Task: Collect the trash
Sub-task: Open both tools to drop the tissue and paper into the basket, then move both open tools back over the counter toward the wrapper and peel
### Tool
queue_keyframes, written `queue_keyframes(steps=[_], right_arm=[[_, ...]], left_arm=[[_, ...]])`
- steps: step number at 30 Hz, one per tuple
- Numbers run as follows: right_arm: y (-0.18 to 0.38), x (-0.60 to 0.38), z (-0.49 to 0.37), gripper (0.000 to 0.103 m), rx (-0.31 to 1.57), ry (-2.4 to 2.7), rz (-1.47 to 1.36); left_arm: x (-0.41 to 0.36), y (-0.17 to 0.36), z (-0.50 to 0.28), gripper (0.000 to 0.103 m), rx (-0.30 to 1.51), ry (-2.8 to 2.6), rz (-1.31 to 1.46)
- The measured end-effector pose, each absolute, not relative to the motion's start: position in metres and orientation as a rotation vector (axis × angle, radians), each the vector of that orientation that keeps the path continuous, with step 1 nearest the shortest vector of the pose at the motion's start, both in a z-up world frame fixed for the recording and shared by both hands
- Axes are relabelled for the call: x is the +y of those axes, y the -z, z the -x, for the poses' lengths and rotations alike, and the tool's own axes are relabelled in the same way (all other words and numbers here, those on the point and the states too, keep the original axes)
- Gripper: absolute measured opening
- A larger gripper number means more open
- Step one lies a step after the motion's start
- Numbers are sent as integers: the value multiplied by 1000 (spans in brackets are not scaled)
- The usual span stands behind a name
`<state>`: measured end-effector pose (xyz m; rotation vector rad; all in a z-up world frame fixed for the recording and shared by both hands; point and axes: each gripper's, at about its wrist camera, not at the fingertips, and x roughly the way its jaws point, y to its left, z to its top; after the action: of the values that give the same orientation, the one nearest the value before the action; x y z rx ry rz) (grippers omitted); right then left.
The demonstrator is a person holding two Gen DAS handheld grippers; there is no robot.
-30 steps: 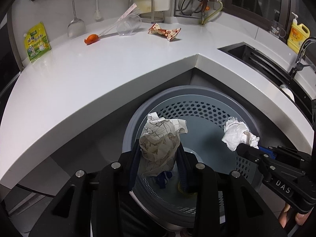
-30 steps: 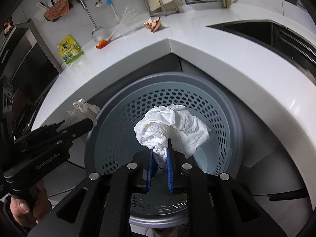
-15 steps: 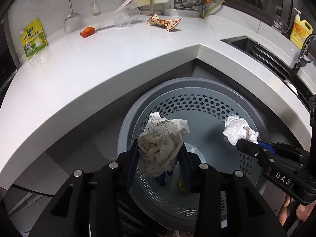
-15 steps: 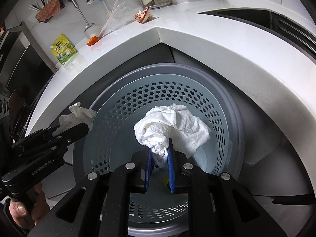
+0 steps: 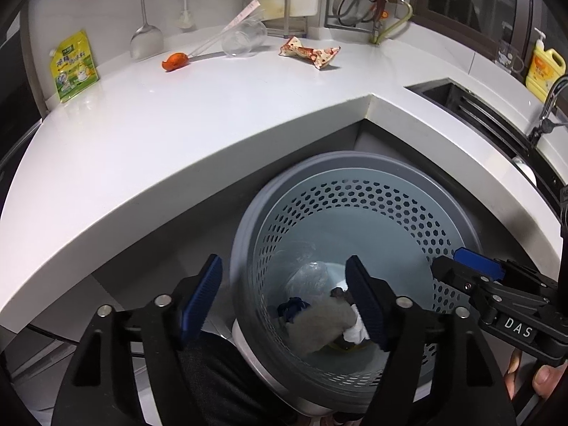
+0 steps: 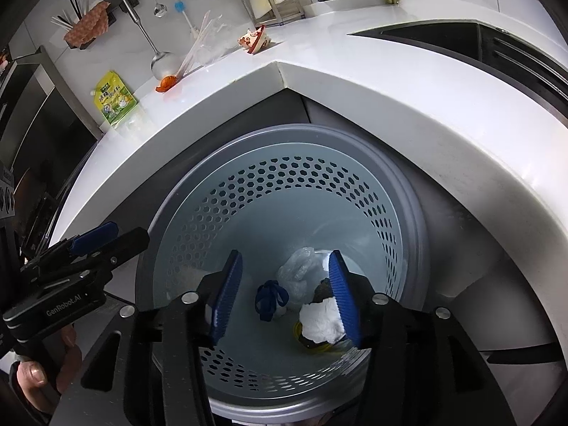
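Green pouch [image 5: 72, 67] upper left on white counter [image 5: 184, 135], orange peel [image 5: 174, 61] right of it, then clear cup [image 5: 245, 38] lying on side, crumpled snack wrapper [image 5: 309, 54] upper centre.

Grey perforated bin [image 5: 355, 191] lower centre, below counter corner.

Left gripper [image 5: 284, 298] over bin's near rim, jaws opening, nothing between pads; blurred beige paper wad [image 5: 325, 325] beneath in bin.

Right gripper [image 6: 285, 296] over bin mouth, jaws opening, empty; white tissue [image 6: 321, 321] on bin floor, beside blue scrap [image 6: 270, 298] and clear plastic [image 6: 298, 273].
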<state>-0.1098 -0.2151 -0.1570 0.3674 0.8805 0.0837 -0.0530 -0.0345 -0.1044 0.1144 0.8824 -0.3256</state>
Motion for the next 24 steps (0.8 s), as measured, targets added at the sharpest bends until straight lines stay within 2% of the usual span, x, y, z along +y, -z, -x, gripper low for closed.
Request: queue_keyframes(steps=[4, 17, 24], right_arm=[[155, -216, 108, 56, 866, -81, -370], [143, -208, 91, 66, 854, -94, -300], [133, -213, 85, 67, 856, -73, -323]], left_arm=[[-30, 101, 51, 81, 875, 325, -96], [-19, 70, 47, 91, 794, 345, -111], [-13, 51, 46, 91, 769, 376, -94]])
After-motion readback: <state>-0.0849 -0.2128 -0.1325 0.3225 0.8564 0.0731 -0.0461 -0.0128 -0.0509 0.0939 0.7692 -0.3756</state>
